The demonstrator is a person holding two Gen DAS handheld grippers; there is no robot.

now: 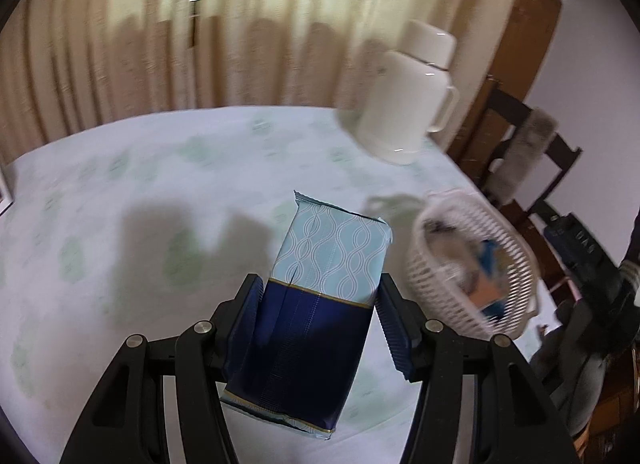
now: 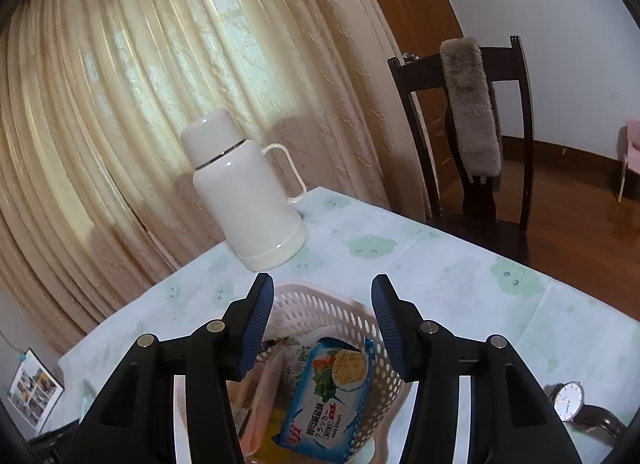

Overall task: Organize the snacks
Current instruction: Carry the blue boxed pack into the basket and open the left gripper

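My left gripper (image 1: pixel 318 296) is shut on a snack packet (image 1: pixel 320 284), dark blue below and pale blue with a wave pattern above, held above the table. A white perforated basket (image 1: pixel 476 264) with snacks in it stands to the right of the packet. In the right wrist view my right gripper (image 2: pixel 322 304) is open and empty, directly above the same basket (image 2: pixel 352 312). A blue cracker packet (image 2: pixel 332 396) and other wrappers lie inside it.
A white thermos jug (image 2: pixel 244 192) stands at the table's far side by the curtain. A wristwatch (image 2: pixel 576 404) lies on the tablecloth (image 2: pixel 440 284) to the right. A dark wooden chair (image 2: pixel 476 136) stands past the table edge. A photo card (image 2: pixel 34 388) lies at the left.
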